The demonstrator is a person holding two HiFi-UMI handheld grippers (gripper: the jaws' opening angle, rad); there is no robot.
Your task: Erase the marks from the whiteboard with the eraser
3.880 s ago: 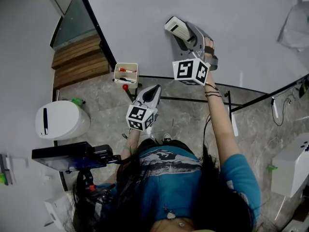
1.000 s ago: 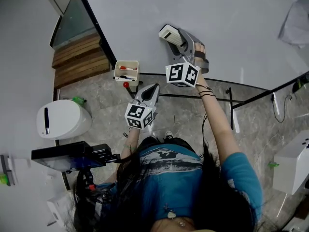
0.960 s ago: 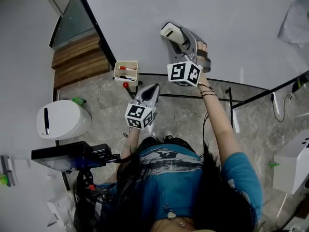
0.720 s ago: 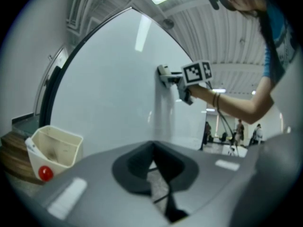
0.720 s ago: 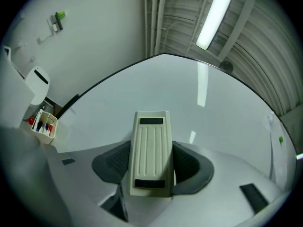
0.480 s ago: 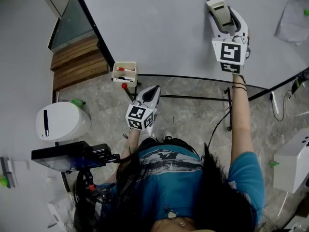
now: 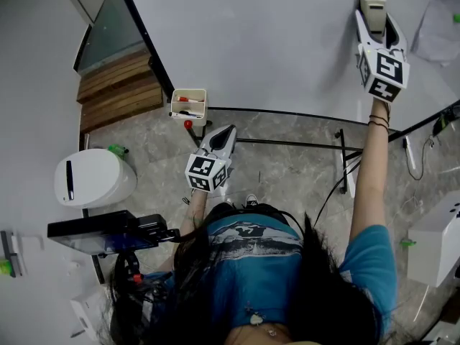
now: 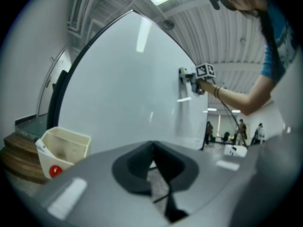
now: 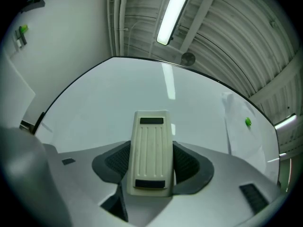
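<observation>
High on the whiteboard (image 7: 273, 42), toward its upper right, the right claw (image 9: 150, 167) is clamped on a cream, ribbed eraser (image 9: 150, 148). Its dark pads (image 9: 118, 162) press the eraser's two long sides. The eraser sticks out past the jaw tips, and its far end appears to rest against the white surface. The person's right arm (image 7: 370, 178) reaches straight up to it. Just right of the eraser, a pale sheet (image 9: 244, 131) hangs on the whiteboard, with a small green dot (image 9: 247, 122) on it. Well below, near the whiteboard's bottom edge, the left claw (image 8: 152, 161) hangs over the stone floor (image 7: 287, 171), its jaws together with nothing between them. Beside it, at the whiteboard's lower left corner, a cream bin (image 7: 188, 110) holds red-capped markers (image 7: 185, 102).
</observation>
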